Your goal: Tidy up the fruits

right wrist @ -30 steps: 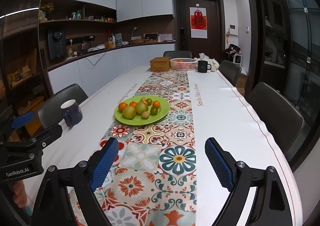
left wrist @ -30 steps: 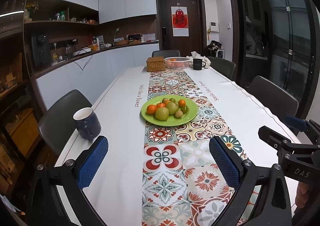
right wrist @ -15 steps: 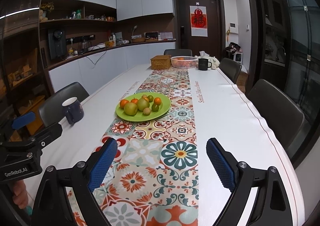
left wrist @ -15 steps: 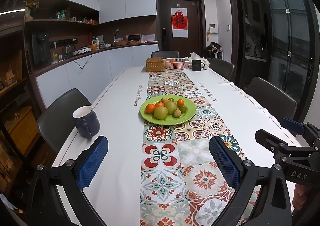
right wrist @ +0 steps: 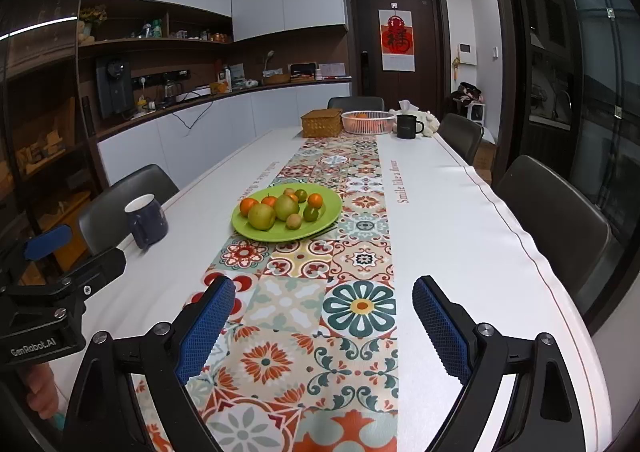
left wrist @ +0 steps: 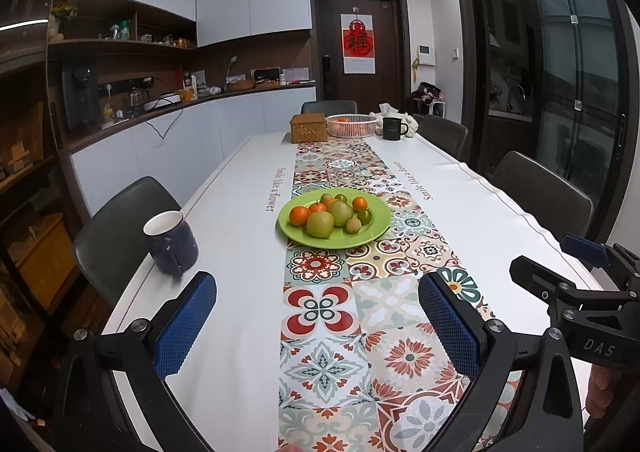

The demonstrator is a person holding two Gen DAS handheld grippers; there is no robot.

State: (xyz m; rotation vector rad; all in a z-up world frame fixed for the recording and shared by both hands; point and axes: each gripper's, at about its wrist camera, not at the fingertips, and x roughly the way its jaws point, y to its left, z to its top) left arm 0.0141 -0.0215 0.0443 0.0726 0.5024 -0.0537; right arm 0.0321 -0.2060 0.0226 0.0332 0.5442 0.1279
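Observation:
A green plate point(left wrist: 376, 230) on the patterned table runner holds several fruits: oranges, green pears and small green and brown ones. It also shows in the right wrist view point(right wrist: 324, 218). A white basket point(left wrist: 352, 126) with an orange in it stands at the table's far end. My left gripper point(left wrist: 316, 320) is open and empty, low over the runner near the front edge. My right gripper point(right wrist: 324, 316) is open and empty, to its right. Each gripper shows at the edge of the other's view.
A dark blue mug point(left wrist: 170, 242) stands at the left table edge. A wicker box point(left wrist: 308, 127) and a black mug point(left wrist: 394, 128) stand at the far end. Dark chairs point(left wrist: 540, 196) line both sides. A counter with shelves runs along the left wall.
Both grippers have drifted slightly; the plate sits a little higher and farther in both views. The jaws stay open.

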